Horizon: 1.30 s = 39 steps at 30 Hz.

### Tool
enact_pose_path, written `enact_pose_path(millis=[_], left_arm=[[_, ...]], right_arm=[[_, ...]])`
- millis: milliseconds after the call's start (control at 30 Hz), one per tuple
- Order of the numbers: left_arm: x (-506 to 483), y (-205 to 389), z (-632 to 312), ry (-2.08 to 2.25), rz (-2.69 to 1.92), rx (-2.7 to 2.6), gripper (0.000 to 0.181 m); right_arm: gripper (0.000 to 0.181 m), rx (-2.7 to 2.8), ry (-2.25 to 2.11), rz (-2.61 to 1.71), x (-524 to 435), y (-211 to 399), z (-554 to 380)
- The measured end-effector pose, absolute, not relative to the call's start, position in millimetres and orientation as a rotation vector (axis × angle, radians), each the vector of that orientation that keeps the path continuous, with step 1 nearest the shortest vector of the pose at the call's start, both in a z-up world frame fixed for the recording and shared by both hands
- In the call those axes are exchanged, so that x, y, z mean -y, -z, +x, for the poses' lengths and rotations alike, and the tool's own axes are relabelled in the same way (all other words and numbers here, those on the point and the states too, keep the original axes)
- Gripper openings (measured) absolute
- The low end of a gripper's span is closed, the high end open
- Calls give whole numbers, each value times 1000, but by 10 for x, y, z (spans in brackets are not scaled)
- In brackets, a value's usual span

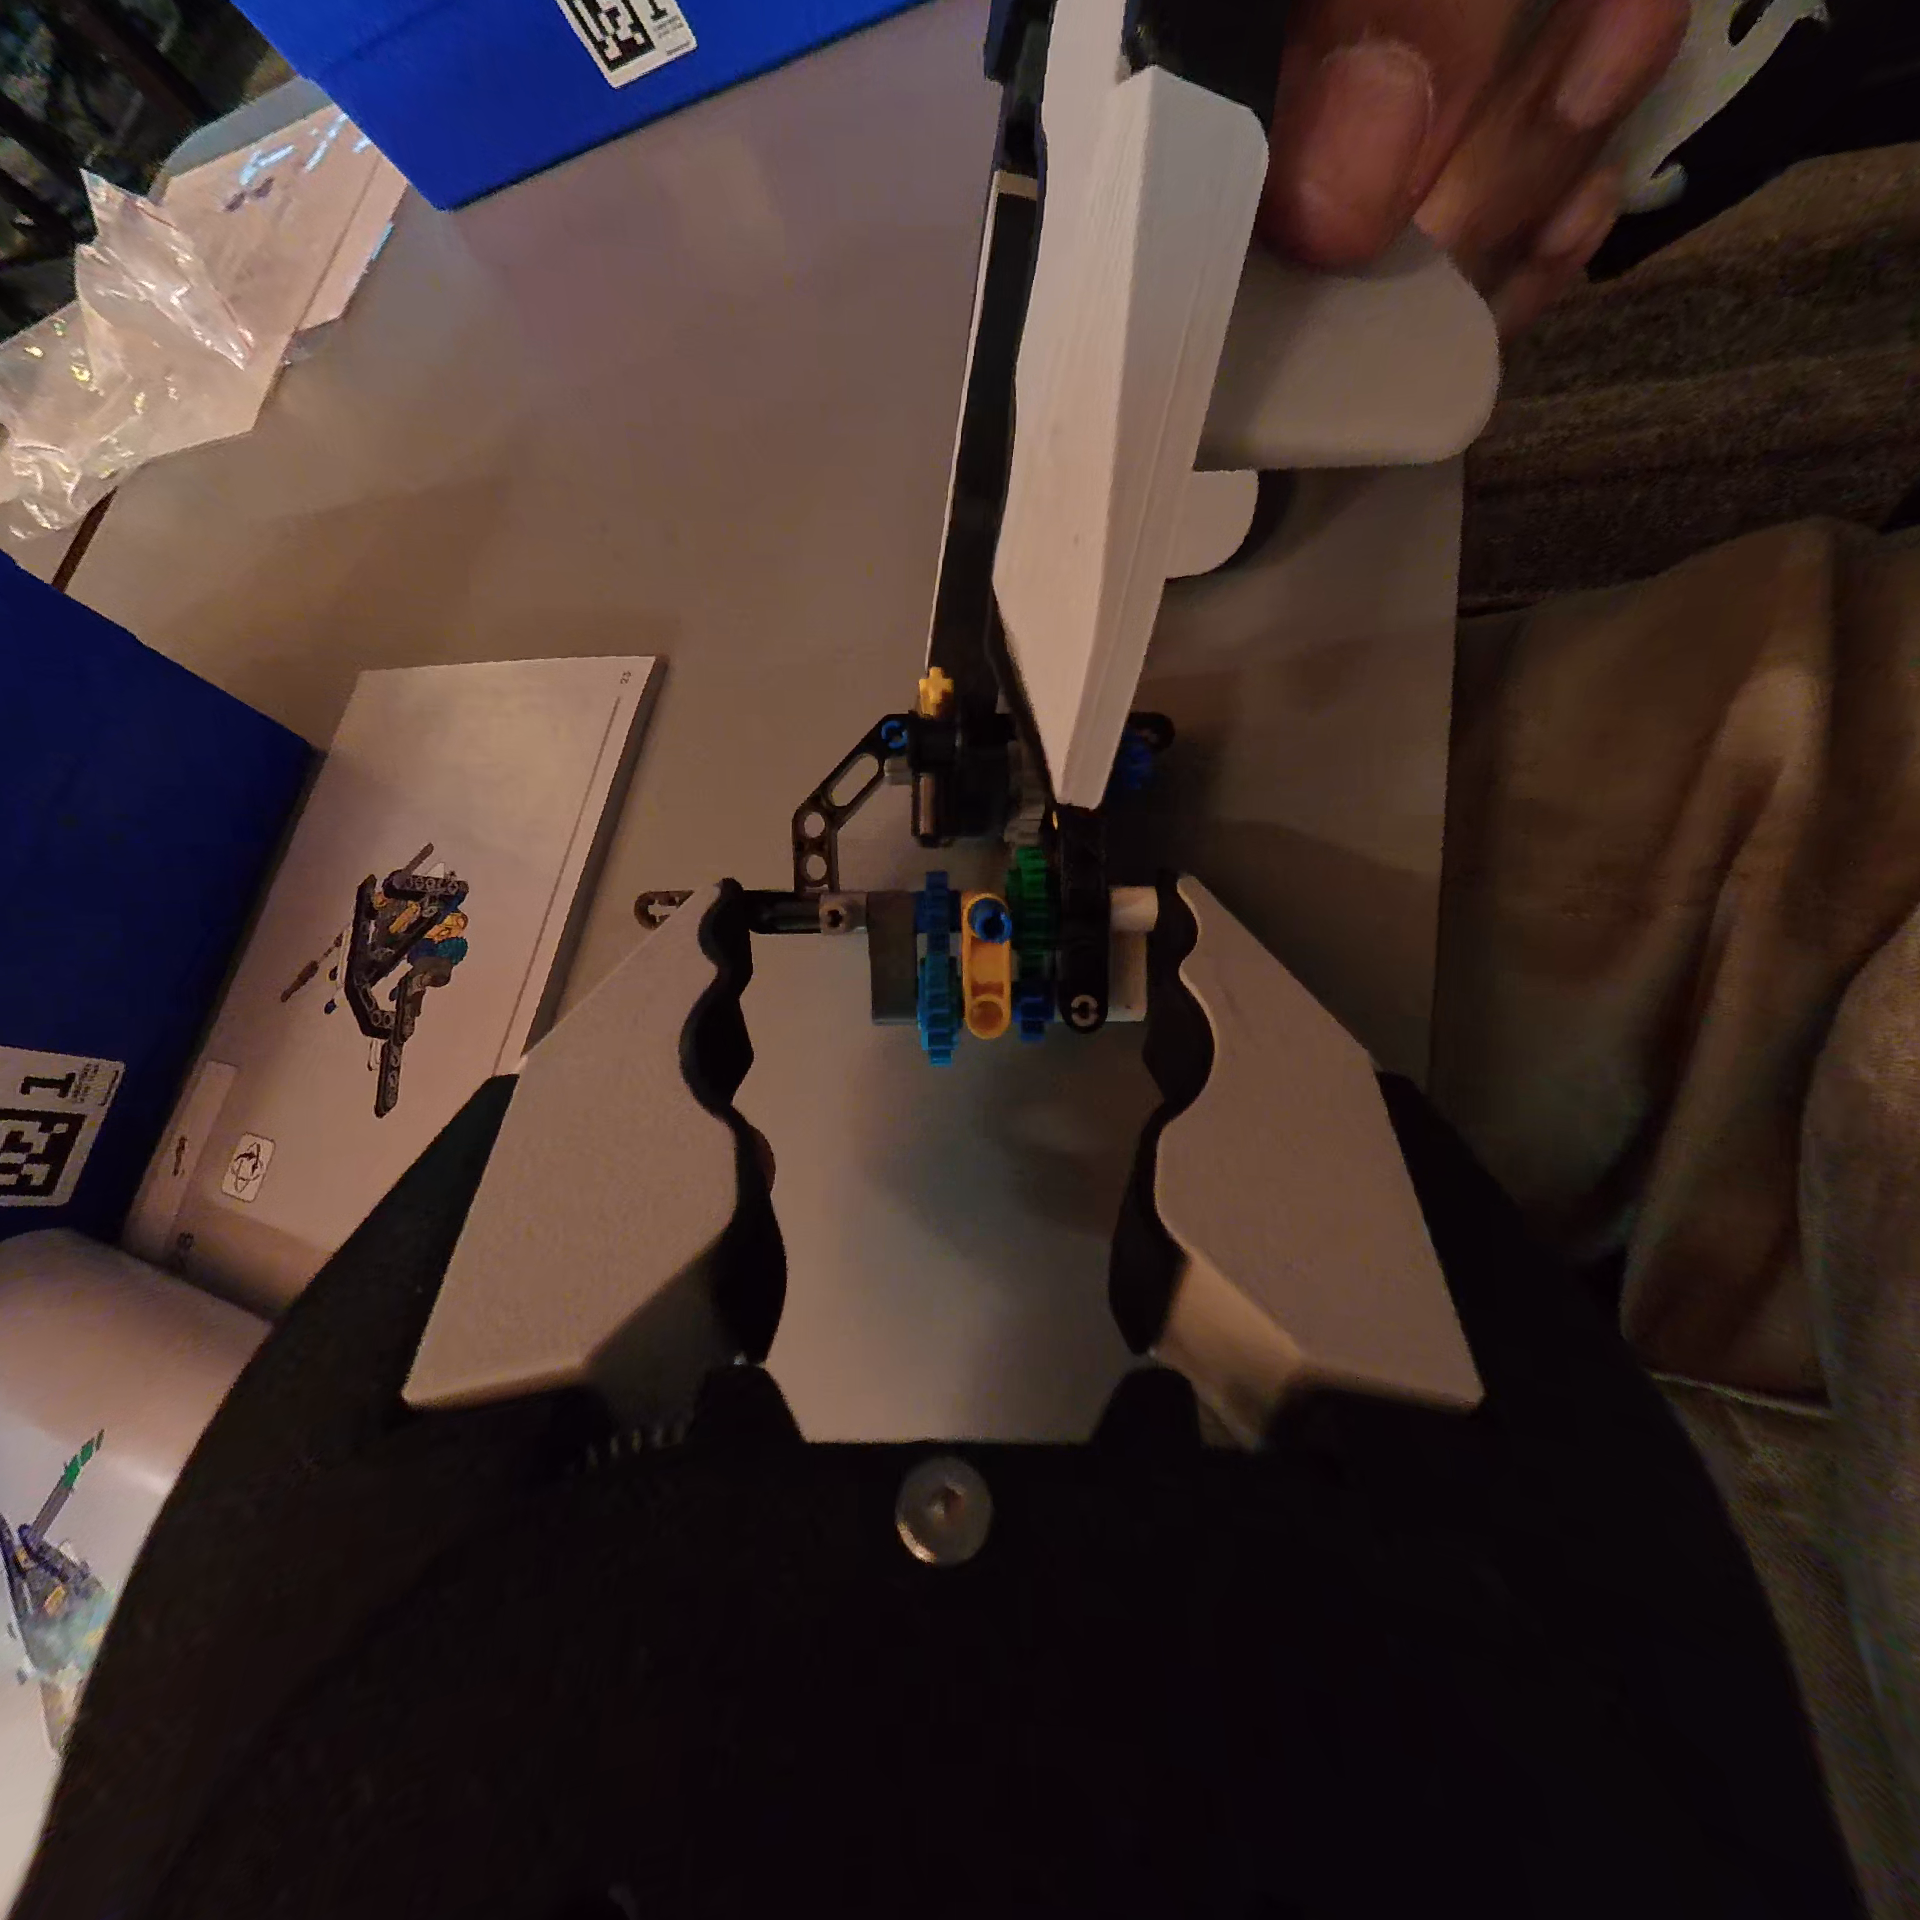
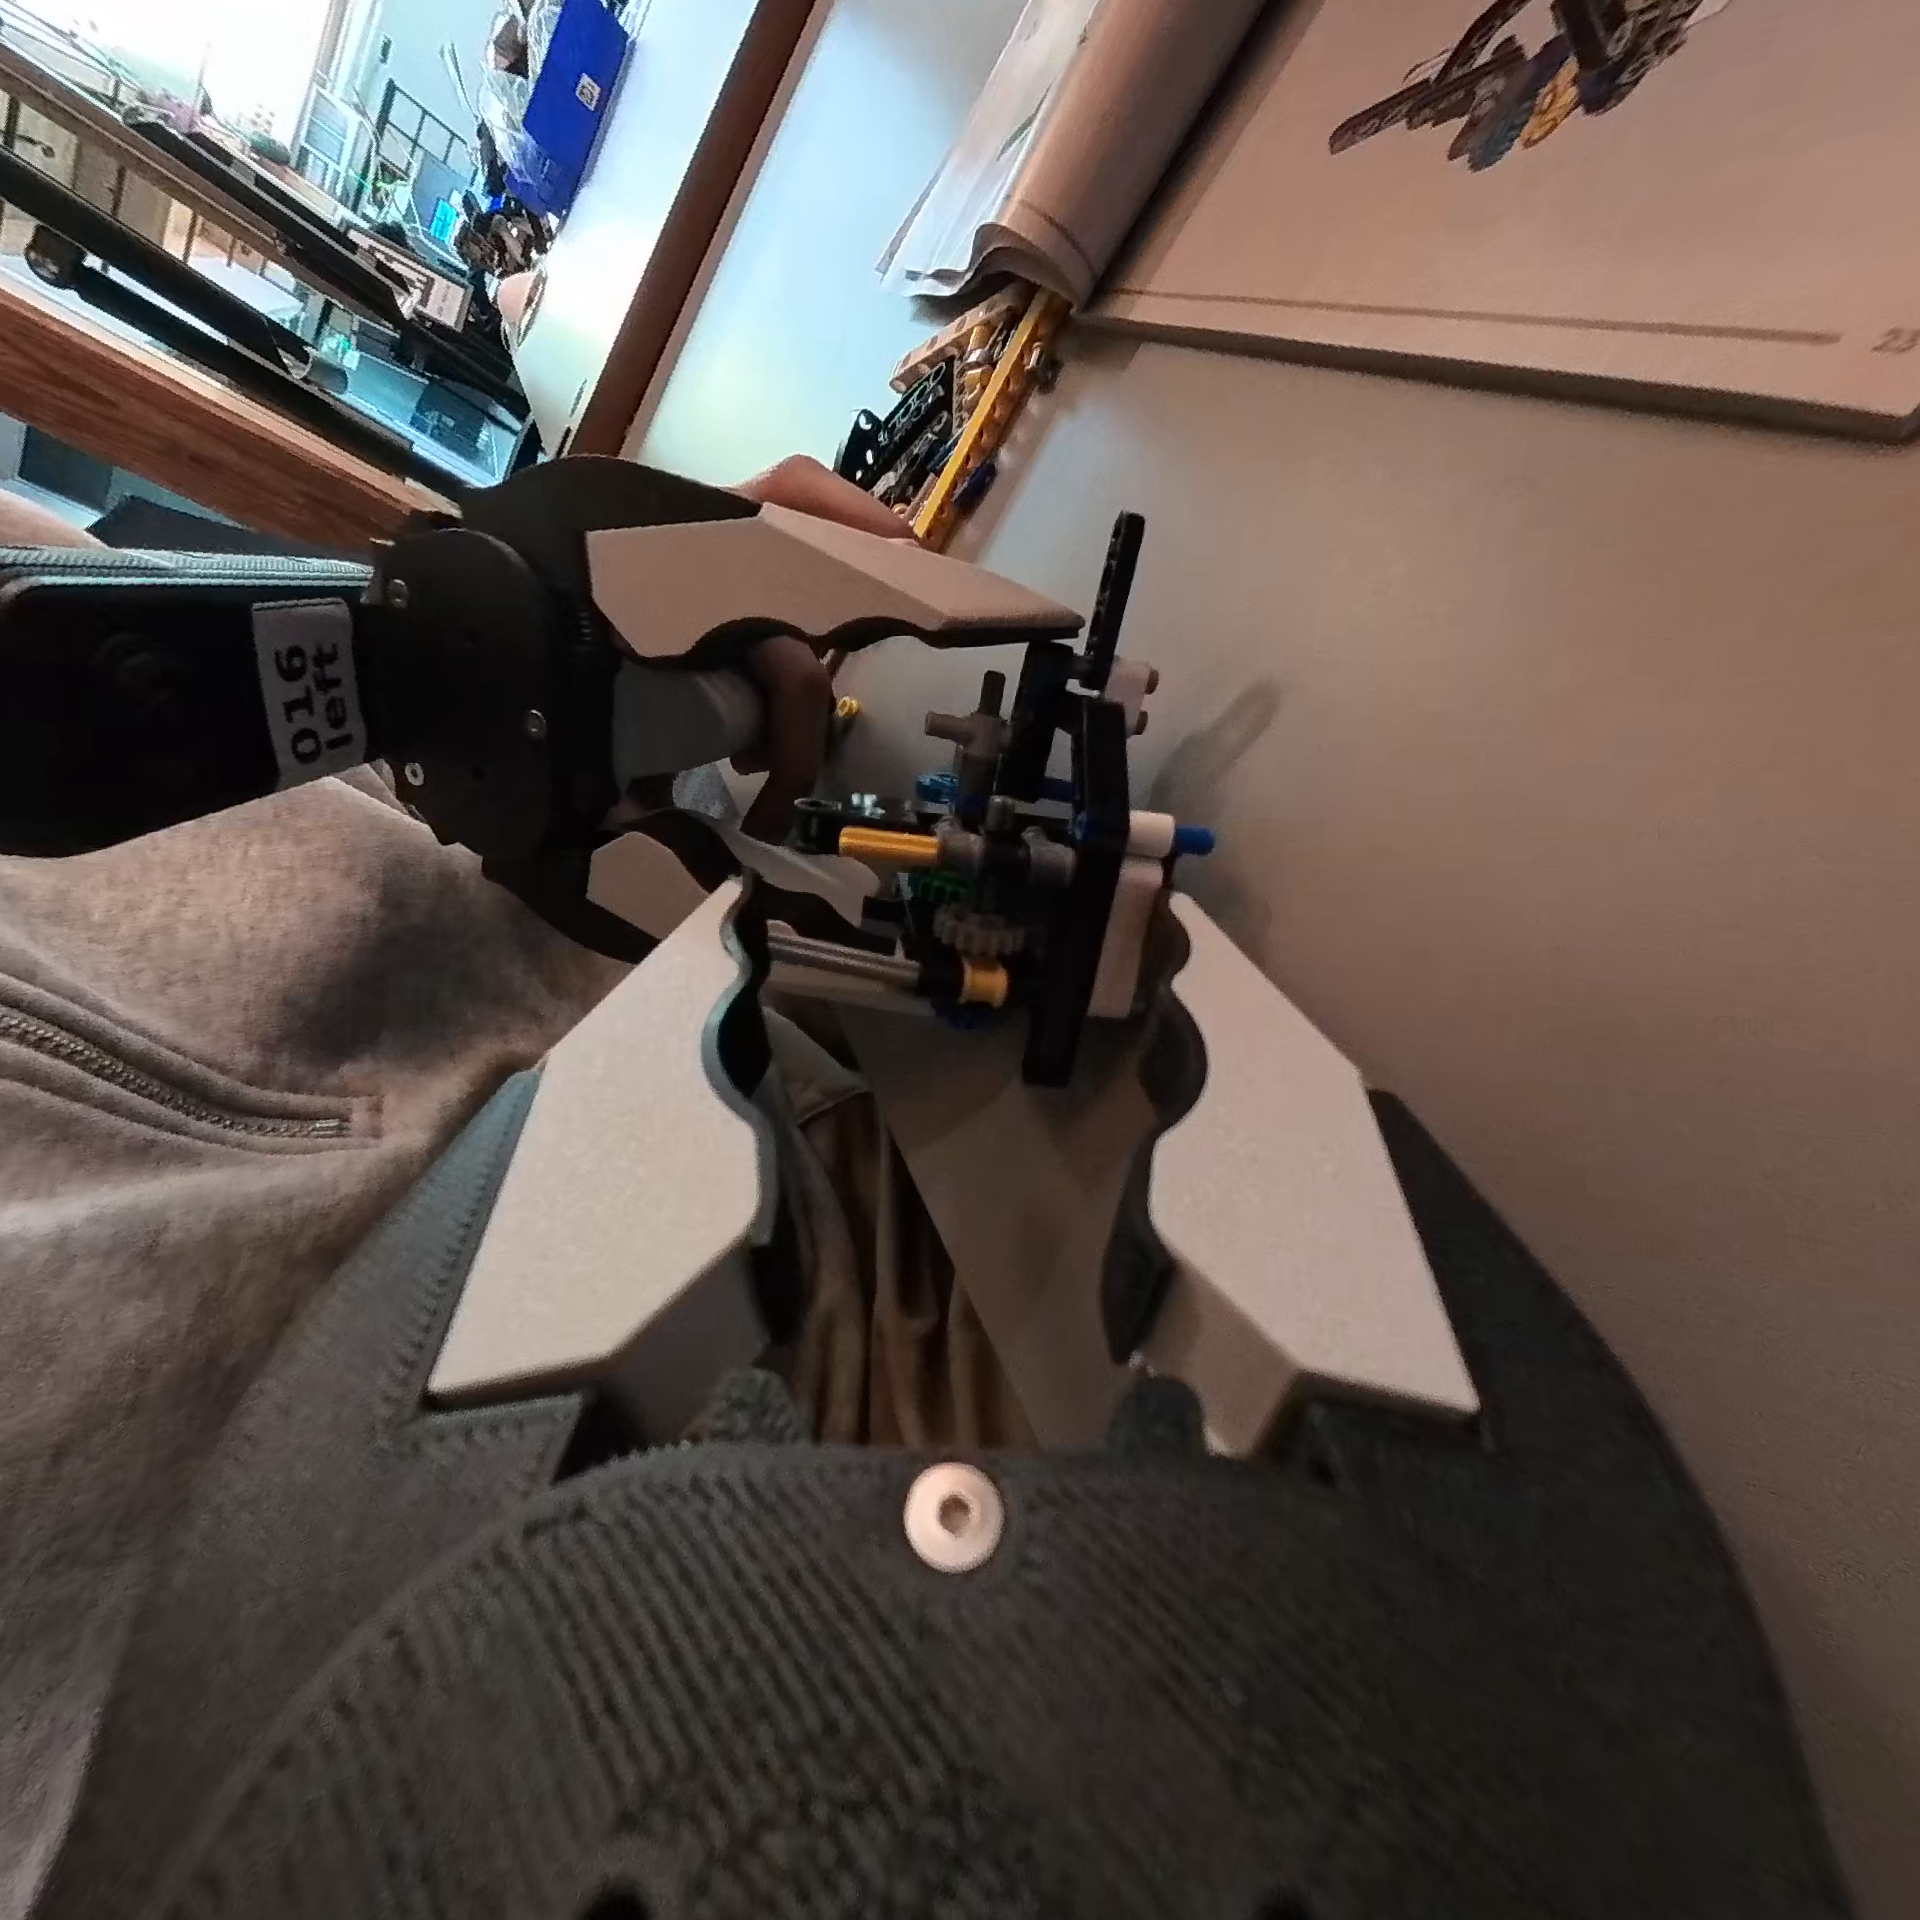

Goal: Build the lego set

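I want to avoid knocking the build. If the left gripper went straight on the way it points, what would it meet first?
Most likely the lego assembly: it sits between the tips of the left gripper, with the right gripper reaching in just beyond. Depth is uncertain.

Bare table left of the lego assembly; right gripper blocks above (instruction booklet nearby).

Your left gripper has pale grey angular fingers edged inside with wavy black pads, set on a black textured body with one silver screw just behind the fingers. Your right gripper matches it, with grey fingers, a ribbed dark body and a white-ringed screw. You wear a grey-brown zipped top, beside that body.
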<state>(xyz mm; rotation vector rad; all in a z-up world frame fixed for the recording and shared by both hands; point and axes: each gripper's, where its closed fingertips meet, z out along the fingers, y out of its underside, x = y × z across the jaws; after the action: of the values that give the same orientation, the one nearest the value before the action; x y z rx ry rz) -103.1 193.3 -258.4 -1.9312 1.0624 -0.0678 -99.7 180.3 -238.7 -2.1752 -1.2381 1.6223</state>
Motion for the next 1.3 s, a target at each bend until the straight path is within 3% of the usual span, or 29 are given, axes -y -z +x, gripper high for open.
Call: enact_pose_path(millis=[1300], left_arm=[[-1941,2573,-1037,39,-1918,-1048,77]], right_arm=[[74,1378,-1630,-2180,-1796,2406,-986]])
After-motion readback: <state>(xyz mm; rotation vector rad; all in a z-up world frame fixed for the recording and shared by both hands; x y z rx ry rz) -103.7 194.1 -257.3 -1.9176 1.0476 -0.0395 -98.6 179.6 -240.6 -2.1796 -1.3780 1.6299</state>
